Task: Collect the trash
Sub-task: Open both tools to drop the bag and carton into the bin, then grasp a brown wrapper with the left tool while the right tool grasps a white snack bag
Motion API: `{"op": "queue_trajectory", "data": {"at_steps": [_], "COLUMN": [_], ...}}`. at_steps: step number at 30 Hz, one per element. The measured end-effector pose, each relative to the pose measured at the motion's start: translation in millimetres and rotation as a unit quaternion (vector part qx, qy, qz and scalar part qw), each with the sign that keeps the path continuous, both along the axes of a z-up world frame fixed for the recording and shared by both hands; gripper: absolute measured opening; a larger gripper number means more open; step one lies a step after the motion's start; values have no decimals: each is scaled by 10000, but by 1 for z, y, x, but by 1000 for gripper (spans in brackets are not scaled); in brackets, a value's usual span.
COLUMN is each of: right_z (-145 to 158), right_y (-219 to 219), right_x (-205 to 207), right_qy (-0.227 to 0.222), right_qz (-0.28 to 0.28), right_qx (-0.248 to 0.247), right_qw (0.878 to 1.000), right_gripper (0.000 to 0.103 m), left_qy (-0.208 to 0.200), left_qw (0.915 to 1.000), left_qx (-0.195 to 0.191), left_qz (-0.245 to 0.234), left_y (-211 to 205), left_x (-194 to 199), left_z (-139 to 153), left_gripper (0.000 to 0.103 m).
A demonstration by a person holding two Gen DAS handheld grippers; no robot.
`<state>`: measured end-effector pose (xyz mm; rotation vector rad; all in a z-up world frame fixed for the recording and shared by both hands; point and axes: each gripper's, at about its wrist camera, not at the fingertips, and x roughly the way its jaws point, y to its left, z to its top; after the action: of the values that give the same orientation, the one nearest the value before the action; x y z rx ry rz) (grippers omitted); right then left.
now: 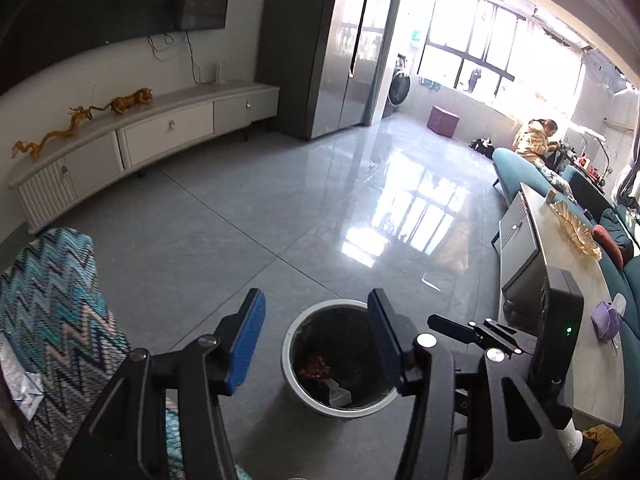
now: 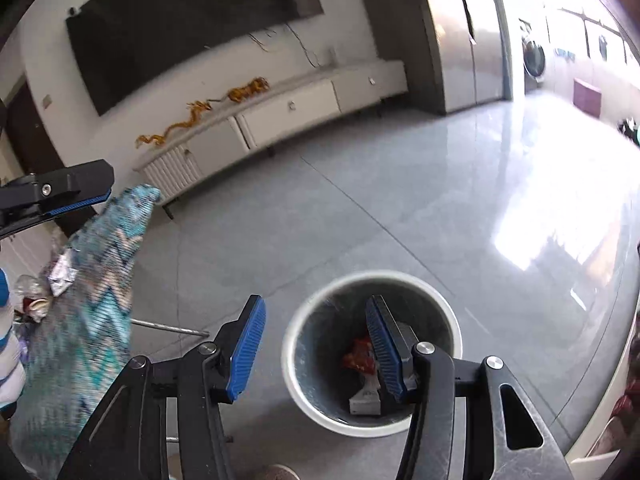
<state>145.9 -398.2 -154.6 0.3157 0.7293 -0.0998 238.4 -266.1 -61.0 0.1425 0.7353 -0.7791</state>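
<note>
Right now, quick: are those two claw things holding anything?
Left gripper: open, nothing between its fingers, above the trash bin.
Right gripper: open, empty too, over the same bin.

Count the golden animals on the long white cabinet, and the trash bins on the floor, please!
Golden dragon: 1
Golden tiger: 1
Trash bin: 1
Total: 3
</note>
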Motion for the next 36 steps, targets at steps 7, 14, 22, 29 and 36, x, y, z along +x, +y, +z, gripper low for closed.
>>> {"op": "queue_trajectory", "data": {"at_steps": [7, 14, 22, 29, 36], "right_z": [79, 144, 174, 169, 146], "right_y": [60, 126, 202, 252, 294], "right_x": [-11, -21, -8, 17, 57], "right_qy": [-660, -1138, -1348, -1295, -1015], "right_qz": [383, 920, 1553, 1993, 2367], "right_qx": [-319, -594, -775, -758, -682], "right_qw": [9966, 9874, 9756, 9684, 9639], "right_gripper": [52, 56, 58, 58, 58], "left_qy": [-741, -1146, -1009, -651, 58], "left_qw": [9942, 9827, 9643, 9341, 9118], "left_qx": [-470, -710, -532, -365, -455], "left_qz": [621, 1268, 2388, 3492, 4081], "left_y": [103, 214, 351, 465, 526], "left_x": [-33, -62, -57, -40, -22], "left_z": [70, 101, 83, 47, 8], "left_gripper": [72, 76, 76, 76, 76]}}
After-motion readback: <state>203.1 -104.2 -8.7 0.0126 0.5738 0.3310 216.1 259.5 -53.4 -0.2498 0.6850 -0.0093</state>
